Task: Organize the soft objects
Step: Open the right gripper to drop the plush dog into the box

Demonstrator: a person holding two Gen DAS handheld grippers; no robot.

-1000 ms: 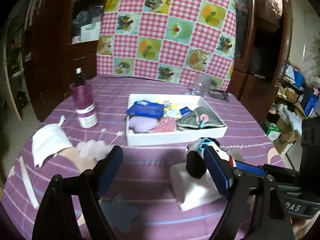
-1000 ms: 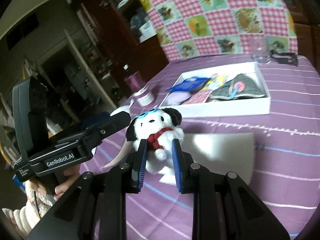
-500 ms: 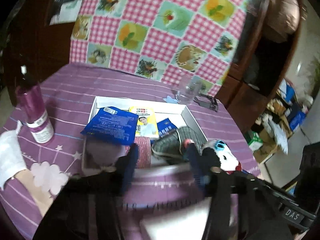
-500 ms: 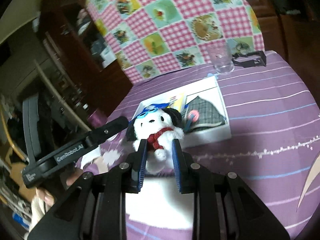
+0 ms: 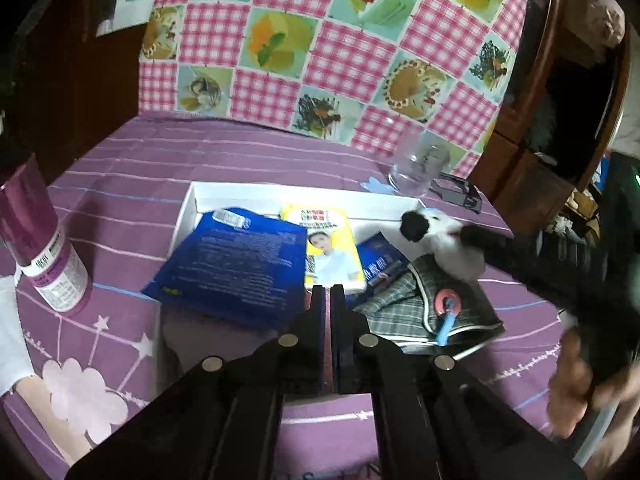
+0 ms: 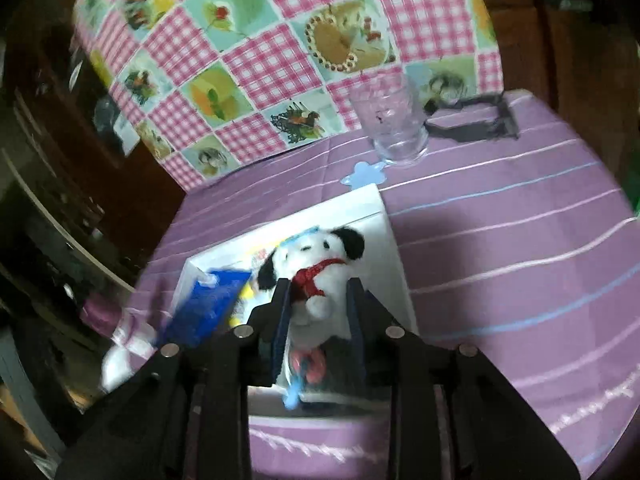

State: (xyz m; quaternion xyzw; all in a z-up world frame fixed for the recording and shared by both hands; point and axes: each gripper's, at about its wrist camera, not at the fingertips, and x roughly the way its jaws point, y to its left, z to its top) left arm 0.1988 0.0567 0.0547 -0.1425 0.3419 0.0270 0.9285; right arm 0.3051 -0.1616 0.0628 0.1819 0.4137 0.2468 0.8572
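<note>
My right gripper is shut on a white plush dog with black ears and a red scarf and holds it over the right part of the white tray. In the left wrist view the plush dog hangs above the grey checked cloth in the white tray. My left gripper is shut and empty over the tray's front edge. The tray also holds a blue packet, a yellow packet and a small blue packet.
A purple bottle stands left of the tray. A clear glass and a black clip sit behind it. A chair with a pink checked cover stands at the table's far side. White cloth lies at the left edge.
My left gripper has closed from wide open and moved forward over the tray. My right gripper has carried the plush dog from above the white cloth to over the tray.
</note>
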